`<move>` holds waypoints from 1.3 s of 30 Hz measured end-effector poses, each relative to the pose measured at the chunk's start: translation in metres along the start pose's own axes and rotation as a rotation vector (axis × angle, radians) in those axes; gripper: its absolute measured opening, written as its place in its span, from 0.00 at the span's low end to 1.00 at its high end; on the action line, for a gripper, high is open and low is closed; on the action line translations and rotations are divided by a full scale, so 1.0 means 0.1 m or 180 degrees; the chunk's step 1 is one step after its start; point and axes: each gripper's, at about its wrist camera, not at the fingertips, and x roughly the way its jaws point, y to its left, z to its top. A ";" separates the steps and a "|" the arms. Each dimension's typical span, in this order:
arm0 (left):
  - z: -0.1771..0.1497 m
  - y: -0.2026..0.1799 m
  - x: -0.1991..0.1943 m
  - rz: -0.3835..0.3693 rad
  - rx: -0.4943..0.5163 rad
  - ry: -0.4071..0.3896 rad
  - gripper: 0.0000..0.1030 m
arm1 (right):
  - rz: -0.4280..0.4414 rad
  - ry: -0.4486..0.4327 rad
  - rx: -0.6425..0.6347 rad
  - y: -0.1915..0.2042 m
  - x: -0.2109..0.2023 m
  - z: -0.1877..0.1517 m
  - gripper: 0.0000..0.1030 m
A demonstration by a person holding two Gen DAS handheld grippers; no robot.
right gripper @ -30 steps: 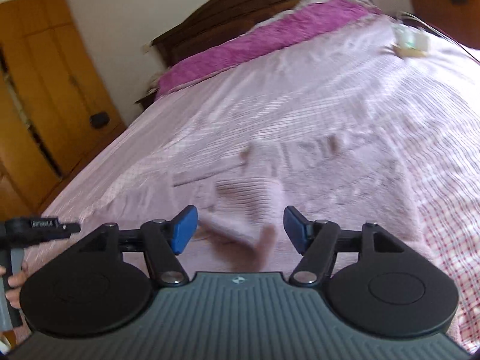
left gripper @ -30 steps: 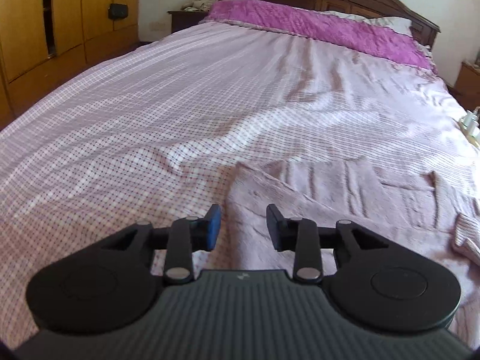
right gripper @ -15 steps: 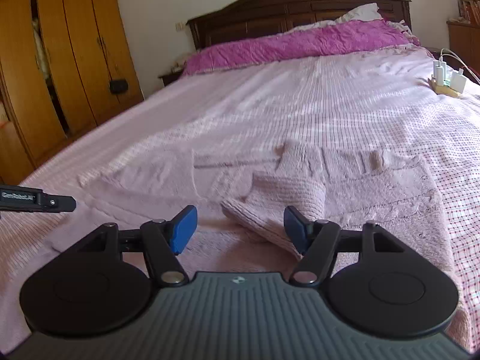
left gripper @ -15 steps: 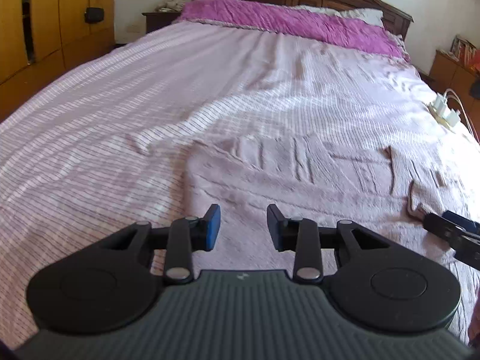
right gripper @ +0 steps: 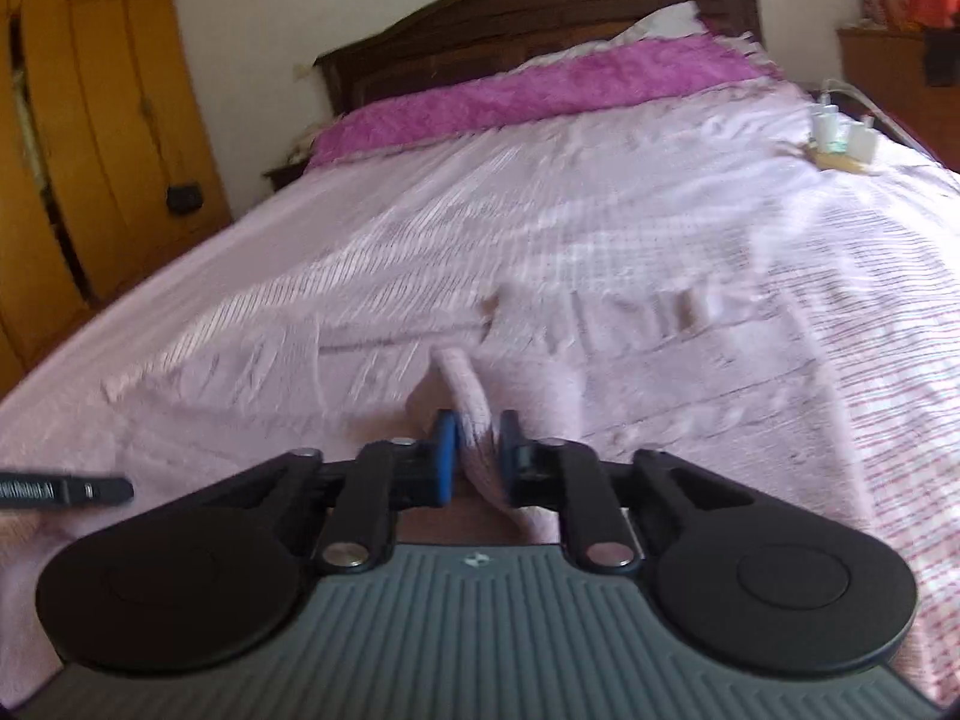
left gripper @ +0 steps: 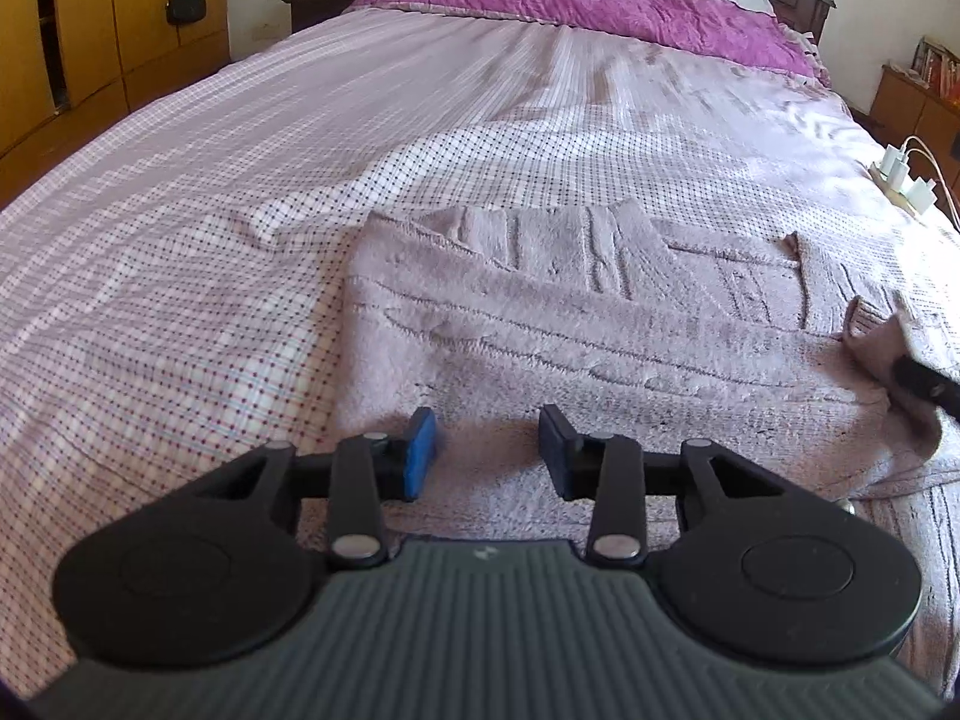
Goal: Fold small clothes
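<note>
A pale pink knitted sweater lies spread flat on the near part of a bed whose checked pink sheet runs far up to a crumpled magenta cover and a dark wooden headboard. In the left wrist view the left gripper hangs over the near edge of the garment, pointing down at it; its blue-padded jaws are spreading, and only the flat knit shows in the gap between them, with neither pad pressing on it. In the right wrist view the right gripper is pressed together on a cuff-like fold of the sweater, which rises in a small loop just beyond the pads while the remaining knit lies blurred to the left and right of it. The same pinched corner shows at the far right edge of the left view, lifted off the bed with a black fingertip against it. At the left edge of the right view a slim black part of the other gripper carries white lettering, cut off by the frame and too blurred to read with certainty. A small pale emblem sits on each gripper's ribbed grey body, too small to make out. White chargers on a power strip lie on the right side of the bed, and an orange wooden wardrobe stands on the left with a small black bag hanging from it.
</note>
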 end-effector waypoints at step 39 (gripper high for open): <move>-0.02 -0.02 0.05 0.0057 -0.0019 -0.0026 0.40 | 0.0063 0.0169 0.1613 -1.02 -0.20 -0.15 0.43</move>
